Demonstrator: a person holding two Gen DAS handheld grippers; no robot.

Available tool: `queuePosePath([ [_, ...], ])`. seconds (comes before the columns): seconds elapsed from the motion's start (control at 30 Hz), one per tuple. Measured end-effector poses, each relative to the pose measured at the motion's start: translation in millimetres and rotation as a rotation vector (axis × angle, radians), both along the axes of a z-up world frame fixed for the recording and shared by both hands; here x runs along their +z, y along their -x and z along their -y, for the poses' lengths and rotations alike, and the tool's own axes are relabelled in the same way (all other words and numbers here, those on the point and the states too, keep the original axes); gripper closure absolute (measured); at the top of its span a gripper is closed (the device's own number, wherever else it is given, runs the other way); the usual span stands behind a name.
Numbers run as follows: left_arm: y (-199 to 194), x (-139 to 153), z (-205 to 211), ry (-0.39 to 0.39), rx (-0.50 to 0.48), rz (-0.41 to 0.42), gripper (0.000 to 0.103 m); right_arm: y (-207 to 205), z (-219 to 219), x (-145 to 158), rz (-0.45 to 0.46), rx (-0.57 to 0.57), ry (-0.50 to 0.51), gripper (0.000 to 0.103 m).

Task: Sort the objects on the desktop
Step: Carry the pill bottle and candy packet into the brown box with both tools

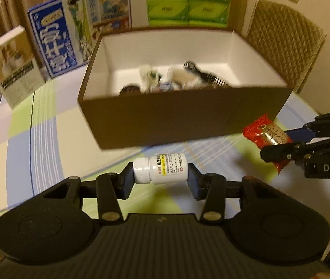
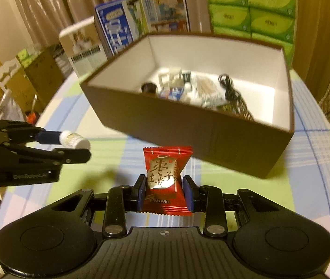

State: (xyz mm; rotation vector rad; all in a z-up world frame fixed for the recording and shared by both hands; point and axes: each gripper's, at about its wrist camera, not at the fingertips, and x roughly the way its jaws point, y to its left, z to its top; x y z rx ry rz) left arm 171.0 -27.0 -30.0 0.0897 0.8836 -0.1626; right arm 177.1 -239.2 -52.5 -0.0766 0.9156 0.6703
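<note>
A small white plastic pill bottle (image 1: pixel 159 171) with a printed label is held lying sideways, cap to the left, between the blue pads of the left gripper (image 1: pixel 160 181), clear of the checked tablecloth (image 1: pixel 48 144) and just in front of the open brown cardboard box (image 1: pixel 183 121). A red foil-wrapped sweet (image 2: pixel 165 181) is clamped upright in the right gripper (image 2: pixel 165 193), whose jaws are set narrow on it. Small mixed items are seen lying in the white-lined box.

There is one bottle (image 1: pixel 159 171), one red packet (image 2: pixel 163 182) and one brown box (image 1: pixel 183 125), whose blurred contents cannot be counted. Behind stand two printed cartons (image 1: pixel 81 28), and the green tissue packs (image 1: pixel 188 0) number perhaps six.
</note>
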Motion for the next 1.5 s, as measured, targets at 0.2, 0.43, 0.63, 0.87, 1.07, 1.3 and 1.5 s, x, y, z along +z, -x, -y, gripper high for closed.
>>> queuePosePath([
  [0.2,-23.5,28.8,9.2,0.037,-0.04,0.066,0.061,-23.1,5.0,30.1,0.046,-0.011,-0.063,0.072],
  [0.43,-76.6,39.1,12.4,0.009,-0.033,0.095,0.061,-74.5,4.9,48.2,0.099,-0.062,-0.091,0.072],
  [0.63,-136.1,31.9,3.5,-0.006,-0.003,0.077,0.061,-128.3,1.6,36.7,0.082,-0.122,-0.06,0.072],
  [0.87,-197.1,9.2,-11.4,-0.035,0.037,0.027,0.061,-185.4,-3.6,11.7,0.028,-0.206,-0.021,0.072],
  [1.07,-239.4,-8.2,-17.3,-0.042,0.048,-0.004,0.061,-218.2,-11.7,-3.5,-0.006,-0.242,-0.005,0.072],
  [1.3,-269.4,-34.0,-18.4,-0.116,0.041,-0.041,0.061,-236.3,-18.9,-18.1,-0.014,-0.242,0.041,0.072],
  [1.5,-278.7,-40.0,-9.3,-0.196,0.006,-0.021,0.061,-242.7,-20.4,-26.7,-0.009,-0.24,0.074,0.072],
])
